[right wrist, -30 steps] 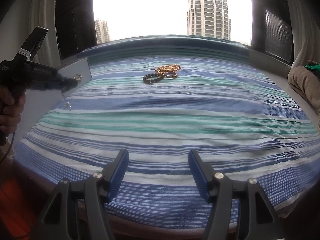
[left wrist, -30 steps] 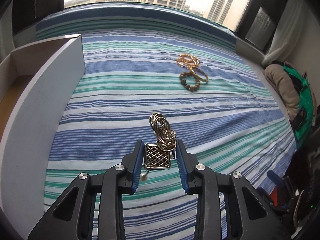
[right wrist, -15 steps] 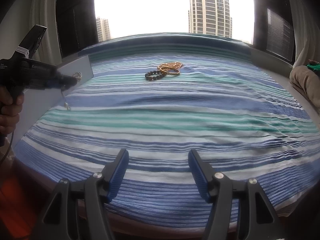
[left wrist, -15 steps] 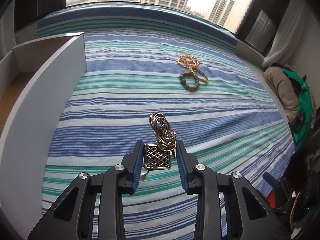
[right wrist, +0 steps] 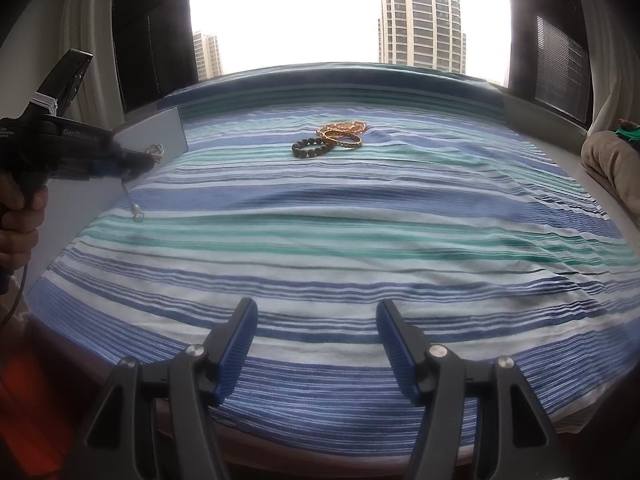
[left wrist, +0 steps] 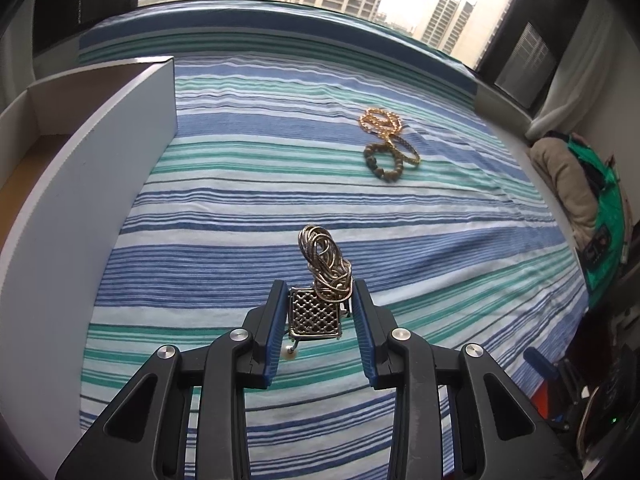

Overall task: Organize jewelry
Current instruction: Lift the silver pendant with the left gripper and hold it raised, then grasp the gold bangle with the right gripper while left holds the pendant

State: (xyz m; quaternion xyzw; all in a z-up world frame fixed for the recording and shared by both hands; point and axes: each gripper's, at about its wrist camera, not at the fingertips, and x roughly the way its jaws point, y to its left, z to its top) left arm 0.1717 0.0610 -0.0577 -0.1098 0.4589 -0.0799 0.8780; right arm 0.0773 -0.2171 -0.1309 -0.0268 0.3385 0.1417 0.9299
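Left gripper [left wrist: 320,312]: closed on silver necklace with square lattice pendant [left wrist: 316,314], chain bunched in a coil above the blue pads, small pearl drop [left wrist: 289,354] dangling below. Held clear above the blue, green and white striped bedspread [left wrist: 280,184], just beside the grey wall of the open white cardboard box [left wrist: 80,208] on the left. Right gripper [right wrist: 316,340]: wide apart, empty, low over the near bed edge. Well apart, farther up the bed: gold chain bracelets [left wrist: 384,124] touching a dark beaded bracelet [left wrist: 382,164].

Likely step: transfer into the box. Risks: coiled chain slipping loose from a grip on the pendant alone; dangling drop snagging the box wall if carried over too low; tangling on release.
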